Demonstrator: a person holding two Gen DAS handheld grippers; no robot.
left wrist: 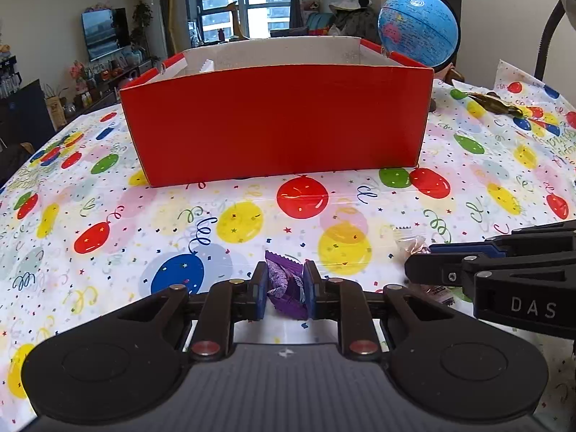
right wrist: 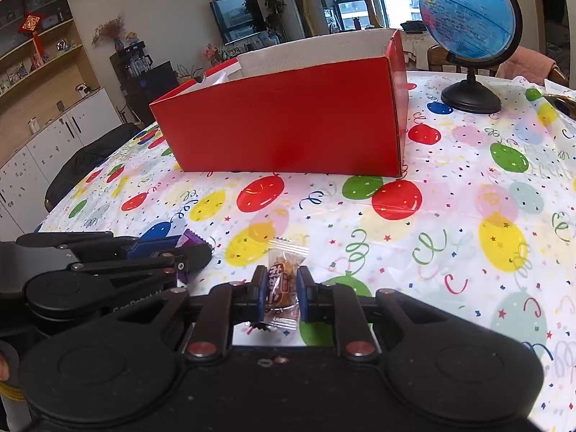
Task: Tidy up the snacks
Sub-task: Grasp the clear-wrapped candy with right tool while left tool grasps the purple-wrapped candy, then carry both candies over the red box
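My left gripper point(left wrist: 285, 289) is shut on a purple-wrapped snack point(left wrist: 284, 284), its blue pads pressing the crumpled wrapper from both sides just above the balloon-print tablecloth. My right gripper point(right wrist: 282, 292) is shut on a clear-wrapped brown snack point(right wrist: 282, 282) with red lettering. The two grippers sit side by side near the table's front: the right one point(left wrist: 504, 266) shows at the right of the left wrist view, the left one point(right wrist: 118, 262) at the left of the right wrist view. An open red cardboard box point(left wrist: 277, 122) with a white inside stands behind them, at the middle of the table.
A blue globe point(right wrist: 468, 18) on a black stand sits to the right of the box point(right wrist: 288, 118). A brown wrapper-like object point(left wrist: 495, 102) lies at the far right of the tablecloth point(left wrist: 108, 216). A dark chair point(right wrist: 86, 165) stands by the table's left edge.
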